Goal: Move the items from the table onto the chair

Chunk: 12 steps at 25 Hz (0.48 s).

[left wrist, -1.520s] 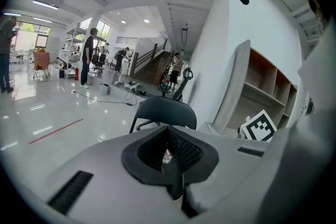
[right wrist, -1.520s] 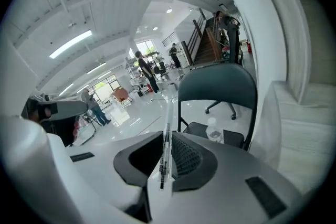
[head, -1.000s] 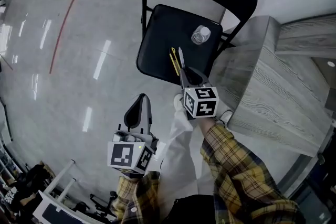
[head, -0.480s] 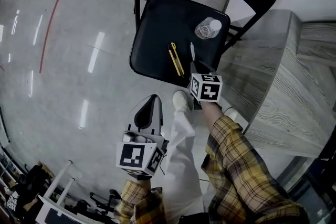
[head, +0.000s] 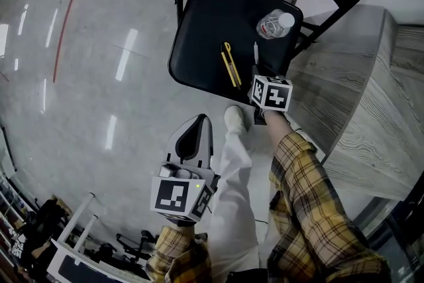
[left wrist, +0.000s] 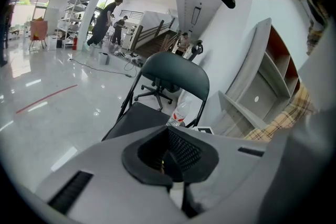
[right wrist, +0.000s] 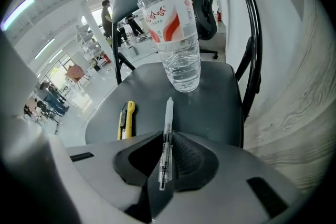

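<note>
Glossy grey floor (head: pixel 86 136), red line (head: pixel 69 23) marked on it. Background: wheeled office chair (left wrist: pixel 155 93), two standing people (left wrist: pixel 106 21), shelving racks (left wrist: pixel 67 18).

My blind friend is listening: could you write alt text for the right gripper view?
The right gripper clamps a clear pen, aimed at a black folding chair's seat. On the seat a water bottle stands upright beyond the pen, and a yellow utility knife lies to the pen's left.

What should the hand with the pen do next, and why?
Probably lower the right gripper a little and open it: it holds the pen over the chair seat, on bare seat beside the yellow knife, short of the bottle.
</note>
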Each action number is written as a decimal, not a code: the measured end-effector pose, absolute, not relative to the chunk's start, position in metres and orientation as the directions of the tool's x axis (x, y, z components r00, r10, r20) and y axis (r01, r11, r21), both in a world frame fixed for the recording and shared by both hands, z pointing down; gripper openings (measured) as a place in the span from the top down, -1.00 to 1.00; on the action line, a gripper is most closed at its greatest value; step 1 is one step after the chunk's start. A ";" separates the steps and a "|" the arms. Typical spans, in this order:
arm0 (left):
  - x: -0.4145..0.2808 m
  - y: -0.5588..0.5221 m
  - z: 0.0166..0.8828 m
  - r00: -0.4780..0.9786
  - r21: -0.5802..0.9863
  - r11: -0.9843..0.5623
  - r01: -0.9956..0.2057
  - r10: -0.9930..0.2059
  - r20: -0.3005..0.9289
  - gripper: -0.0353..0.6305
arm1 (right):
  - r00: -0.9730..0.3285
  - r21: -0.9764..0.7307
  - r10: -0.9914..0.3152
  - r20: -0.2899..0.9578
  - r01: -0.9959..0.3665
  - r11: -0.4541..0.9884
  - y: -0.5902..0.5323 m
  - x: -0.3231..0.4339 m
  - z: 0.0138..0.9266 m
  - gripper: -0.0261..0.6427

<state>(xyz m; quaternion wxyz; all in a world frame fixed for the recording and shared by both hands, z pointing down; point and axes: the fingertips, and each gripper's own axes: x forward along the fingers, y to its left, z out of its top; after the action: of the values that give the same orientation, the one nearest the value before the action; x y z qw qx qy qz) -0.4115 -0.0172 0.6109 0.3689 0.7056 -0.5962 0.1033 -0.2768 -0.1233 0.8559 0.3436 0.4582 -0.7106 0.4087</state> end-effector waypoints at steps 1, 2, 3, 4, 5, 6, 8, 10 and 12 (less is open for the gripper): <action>-0.410 -0.018 0.609 0.270 0.396 -0.023 -0.918 -0.767 0.582 0.88 | -0.349 -0.271 -0.380 0.856 -0.931 0.246 -0.124 -0.276 0.854 0.74; -0.409 -0.020 0.608 0.272 0.396 -0.027 -0.918 -0.770 0.578 0.88 | -0.355 -0.276 -0.391 0.849 -0.930 0.244 -0.125 -0.276 0.853 0.73; -0.409 -0.021 0.606 0.272 0.398 -0.027 -0.917 -0.773 0.574 0.88 | -0.359 -0.281 -0.403 0.842 -0.929 0.241 -0.125 -0.275 0.850 0.73; -0.408 -0.022 0.604 0.271 0.401 -0.026 -0.916 -0.776 0.569 0.88 | -0.362 -0.284 -0.415 0.835 -0.928 0.239 -0.125 -0.275 0.848 0.73; -0.407 -0.024 0.603 0.270 0.403 -0.025 -0.915 -0.780 0.565 0.88 | -0.365 -0.287 -0.426 0.828 -0.928 0.236 -0.125 -0.276 0.845 0.73; -0.406 -0.026 0.601 0.269 0.404 -0.025 -0.914 -0.783 0.561 0.88 | -0.366 -0.290 -0.438 0.822 -0.929 0.231 -0.125 -0.276 0.842 0.73; -0.403 -0.029 0.597 0.274 0.405 -0.033 -0.914 -0.785 0.555 0.88 | -0.361 -0.298 -0.466 0.808 -0.932 0.205 -0.124 -0.276 0.834 0.73; -0.401 -0.030 0.592 0.281 0.402 -0.046 -0.915 -0.788 0.548 0.88 | -0.359 -0.316 -0.488 0.796 -0.933 0.172 -0.121 -0.277 0.825 0.73; -0.399 -0.031 0.587 0.288 0.394 -0.064 -0.917 -0.790 0.542 0.88 | -0.374 -0.343 -0.494 0.785 -0.926 0.156 -0.113 -0.282 0.814 0.73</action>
<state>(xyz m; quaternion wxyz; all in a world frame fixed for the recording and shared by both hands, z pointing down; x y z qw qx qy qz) -0.3991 -0.0306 0.5868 0.3472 0.7235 -0.5896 0.0916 -0.2819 -0.1129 0.8140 0.2580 0.4965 -0.7150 0.4191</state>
